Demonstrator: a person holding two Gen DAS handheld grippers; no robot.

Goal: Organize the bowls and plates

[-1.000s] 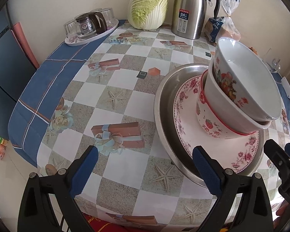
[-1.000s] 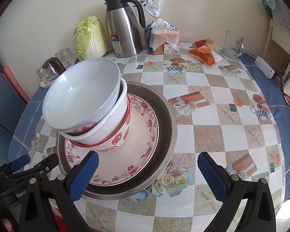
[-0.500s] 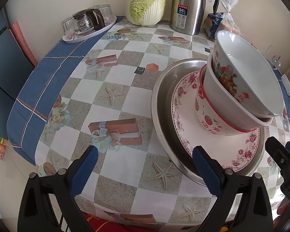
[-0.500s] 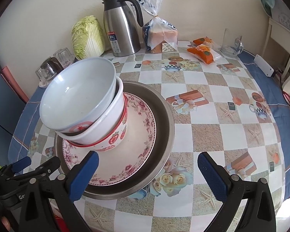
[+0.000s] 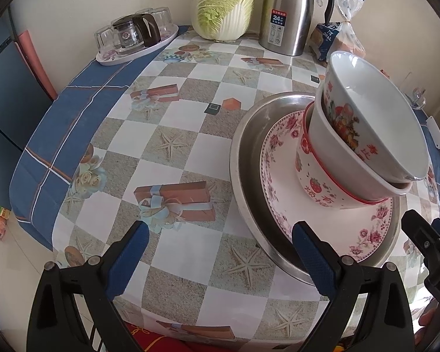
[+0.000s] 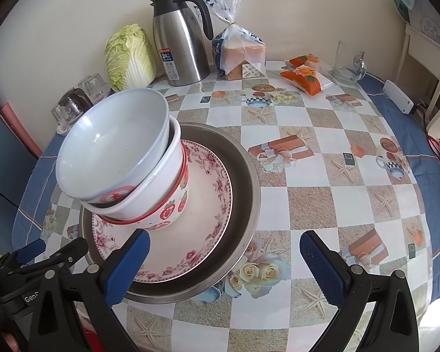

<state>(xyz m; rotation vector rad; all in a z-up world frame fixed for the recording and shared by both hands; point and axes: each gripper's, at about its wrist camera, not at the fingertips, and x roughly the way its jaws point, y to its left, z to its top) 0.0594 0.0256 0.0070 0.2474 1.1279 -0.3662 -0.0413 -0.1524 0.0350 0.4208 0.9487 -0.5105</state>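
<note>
A steel basin (image 5: 243,158) (image 6: 243,182) sits on the table and holds a floral plate (image 5: 281,193) (image 6: 208,205). On the plate stands a strawberry bowl (image 5: 316,184) (image 6: 170,208) with a plain white bowl (image 5: 331,152) (image 6: 155,187) nested in it, and a flower-printed bowl (image 5: 375,123) (image 6: 114,146) tilted on top. My left gripper (image 5: 220,255) is open and empty above the table's near edge, left of the basin. My right gripper (image 6: 224,267) is open and empty above the basin's near rim.
At the back stand a cabbage (image 5: 224,4), a steel thermos (image 6: 180,44), a bagged loaf (image 6: 239,50) and a tray of glasses (image 5: 136,38). Orange snack packs (image 6: 303,73) and a glass mug (image 6: 346,63) lie back right. A white chair (image 6: 425,58) stands right.
Both grippers have drawn slightly back and up from the stack. The bowls, plate and basin have not moved. Both jaws stay open.
</note>
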